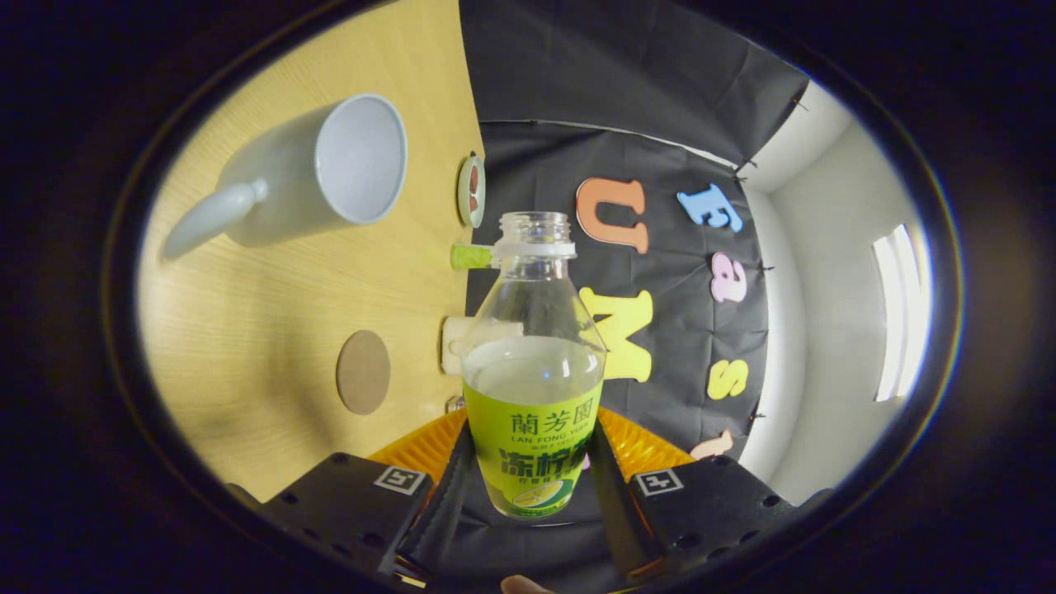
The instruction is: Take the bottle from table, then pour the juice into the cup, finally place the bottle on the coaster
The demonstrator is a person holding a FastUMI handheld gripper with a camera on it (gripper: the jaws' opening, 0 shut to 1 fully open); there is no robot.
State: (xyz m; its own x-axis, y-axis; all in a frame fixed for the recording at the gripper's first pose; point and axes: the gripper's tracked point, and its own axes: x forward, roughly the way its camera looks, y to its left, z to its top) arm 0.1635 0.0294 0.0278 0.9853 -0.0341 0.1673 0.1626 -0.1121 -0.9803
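claw (532,483) clenched on uncapped bottle (533,371); cup (318,169) and coaster (363,372) beyond on table (247,330).

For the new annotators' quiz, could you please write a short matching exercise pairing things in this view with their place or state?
Things:
1. bottle
2. cup
3. coaster
4. gripper

States:
A. brown disc, nothing on it
B. uncapped, partly filled, green label
C. white, mouth facing the bottle's side
D. both fingers pressed on the bottle's lower body

Pairs: 1-B, 2-C, 3-A, 4-D
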